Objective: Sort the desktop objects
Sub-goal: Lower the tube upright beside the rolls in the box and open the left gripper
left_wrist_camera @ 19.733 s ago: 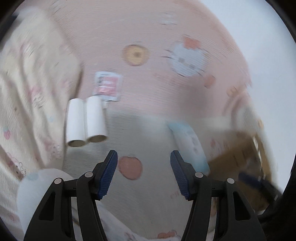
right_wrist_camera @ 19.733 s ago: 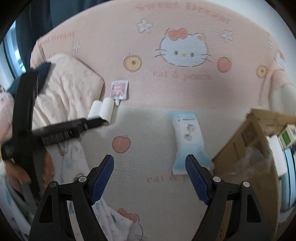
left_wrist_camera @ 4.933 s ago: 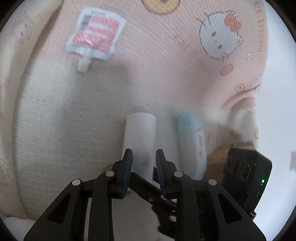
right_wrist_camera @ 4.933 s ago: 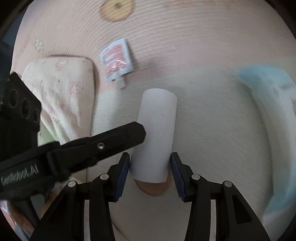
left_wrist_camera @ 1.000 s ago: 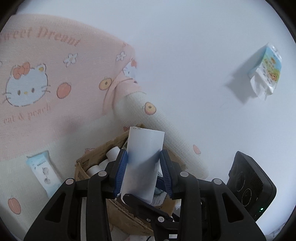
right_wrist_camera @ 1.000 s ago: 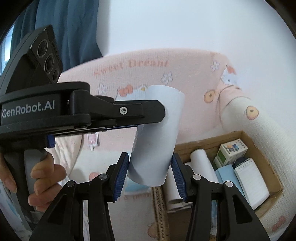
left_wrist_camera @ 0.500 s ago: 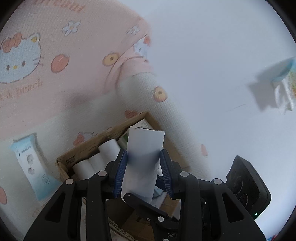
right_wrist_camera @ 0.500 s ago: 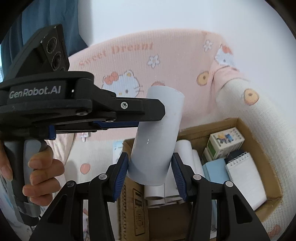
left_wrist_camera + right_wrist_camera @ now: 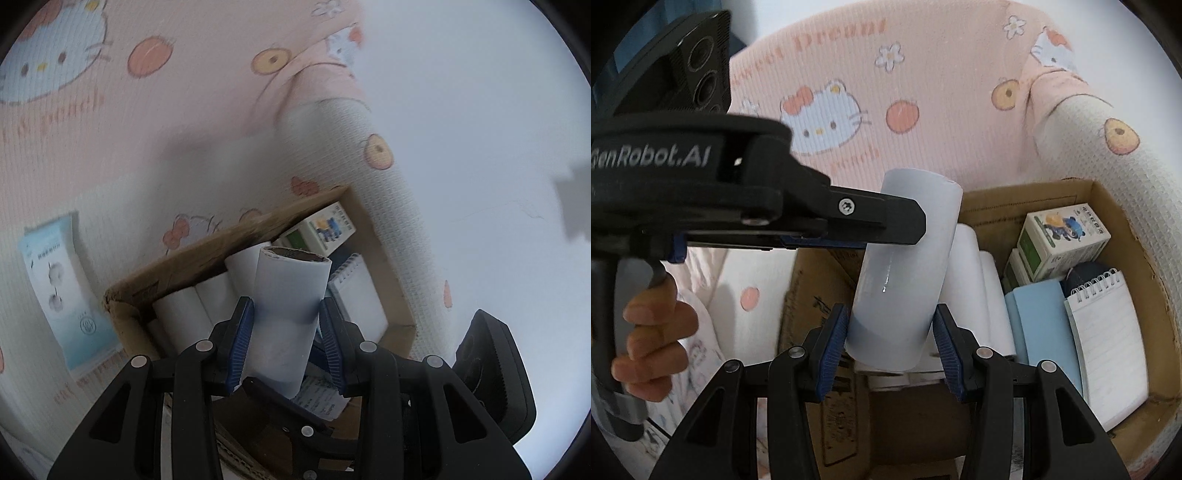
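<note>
Right wrist view: both my jaws pinch the white roll (image 9: 901,280) (over the cardboard box (image 9: 1123,236)); uneven release could tip it out.

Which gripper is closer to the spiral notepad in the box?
Right, likely. The right gripper clamps the white roll beside the notepad; the left gripper clamps the same roll from its far side, away from the notepad.

Roll (image 9: 905,280) sits above the box (image 9: 1137,258), clamped between both grippers. In the box – rolls (image 9: 975,295) at 9 o'clock, notepad (image 9: 1108,332) at 3 o'clock, carton (image 9: 1063,240) at 1 o'clock. Packet (image 9: 62,295) lies outside – at the box's 9 o'clock.
</note>
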Available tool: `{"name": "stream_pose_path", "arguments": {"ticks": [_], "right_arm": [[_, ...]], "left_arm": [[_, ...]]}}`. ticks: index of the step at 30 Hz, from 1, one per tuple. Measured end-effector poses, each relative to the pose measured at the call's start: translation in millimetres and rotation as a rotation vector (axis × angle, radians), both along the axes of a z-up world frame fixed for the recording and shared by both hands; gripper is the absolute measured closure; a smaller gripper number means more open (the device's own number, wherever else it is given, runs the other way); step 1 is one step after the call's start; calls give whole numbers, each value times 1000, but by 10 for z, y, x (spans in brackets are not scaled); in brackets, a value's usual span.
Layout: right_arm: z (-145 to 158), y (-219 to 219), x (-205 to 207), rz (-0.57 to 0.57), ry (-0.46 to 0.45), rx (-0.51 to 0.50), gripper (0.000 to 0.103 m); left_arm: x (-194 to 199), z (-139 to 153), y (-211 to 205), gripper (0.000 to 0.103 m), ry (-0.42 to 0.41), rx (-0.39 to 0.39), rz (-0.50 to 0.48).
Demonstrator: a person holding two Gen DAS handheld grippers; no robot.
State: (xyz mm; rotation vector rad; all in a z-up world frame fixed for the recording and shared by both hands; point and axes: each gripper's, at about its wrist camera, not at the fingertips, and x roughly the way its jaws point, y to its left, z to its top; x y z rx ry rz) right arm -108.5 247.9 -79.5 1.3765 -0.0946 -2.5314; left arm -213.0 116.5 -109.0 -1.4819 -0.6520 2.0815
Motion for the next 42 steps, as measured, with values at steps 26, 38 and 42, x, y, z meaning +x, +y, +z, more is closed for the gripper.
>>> {"name": "stream_pose_path", "arguments": {"ticks": [26, 38, 42], "right_arm": [[-90, -148, -217, 32, -48, 36, 59], [-1, -88, 115, -50, -32, 126, 59], [24, -57, 176, -70, -41, 101, 59]], "left_arm": [[-92, -275, 27, 65, -91, -192, 4], [-90, -179, -58, 67, -101, -150, 8], [-19, -42, -68, 67, -51, -167, -15]]}}
